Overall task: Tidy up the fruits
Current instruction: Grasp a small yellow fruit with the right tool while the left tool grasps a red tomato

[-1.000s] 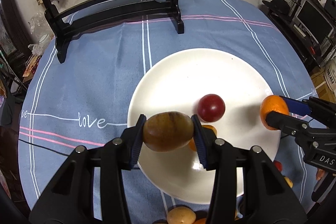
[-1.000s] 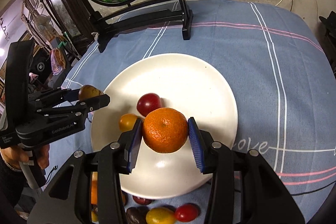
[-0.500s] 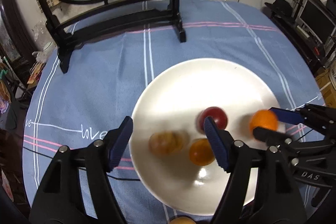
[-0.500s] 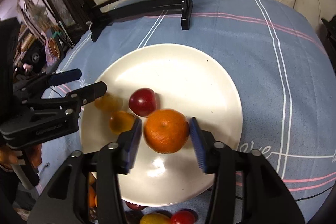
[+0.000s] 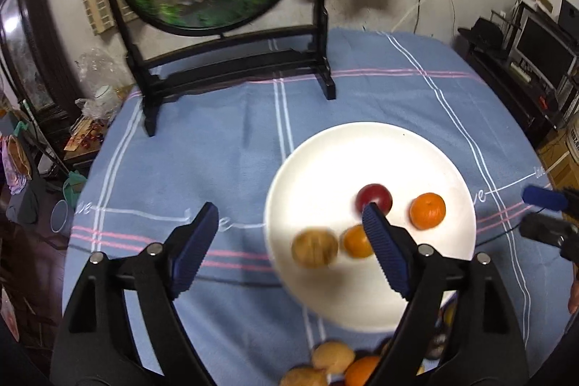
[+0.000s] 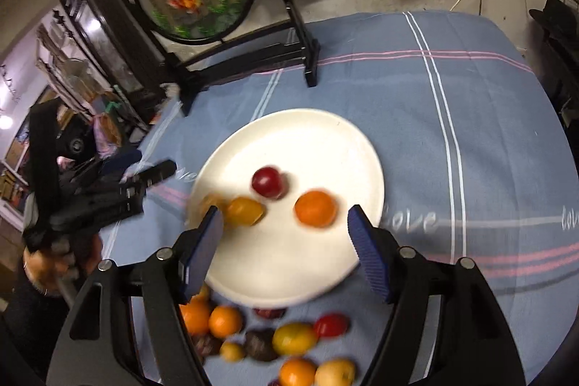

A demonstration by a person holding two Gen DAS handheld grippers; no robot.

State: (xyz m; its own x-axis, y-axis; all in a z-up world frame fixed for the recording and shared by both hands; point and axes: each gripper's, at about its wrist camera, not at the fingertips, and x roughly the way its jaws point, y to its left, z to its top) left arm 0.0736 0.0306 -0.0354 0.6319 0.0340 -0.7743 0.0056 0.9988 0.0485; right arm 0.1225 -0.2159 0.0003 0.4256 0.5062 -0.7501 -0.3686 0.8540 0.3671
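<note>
With the mandarin (image 6: 315, 208) and brown kiwi (image 5: 314, 247) now lying on the white plate (image 6: 325, 125), both drops look done; your left gripper (image 5: 289, 246) and right gripper (image 6: 286, 248) have just been opening and stand spread, empty. Next, reach for the loose fruit pile (image 6: 293, 339) near the plate's front rim.

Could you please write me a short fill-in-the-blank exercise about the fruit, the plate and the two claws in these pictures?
1. The white plate now holds ____ pieces of fruit.
2. The red fruit lies on the ____.
3. Both the left claw and the right claw are ____, holding nothing.
4. The plate sits on a ____ tablecloth with white and pink stripes.

Missing words: four; plate; open; blue
</note>
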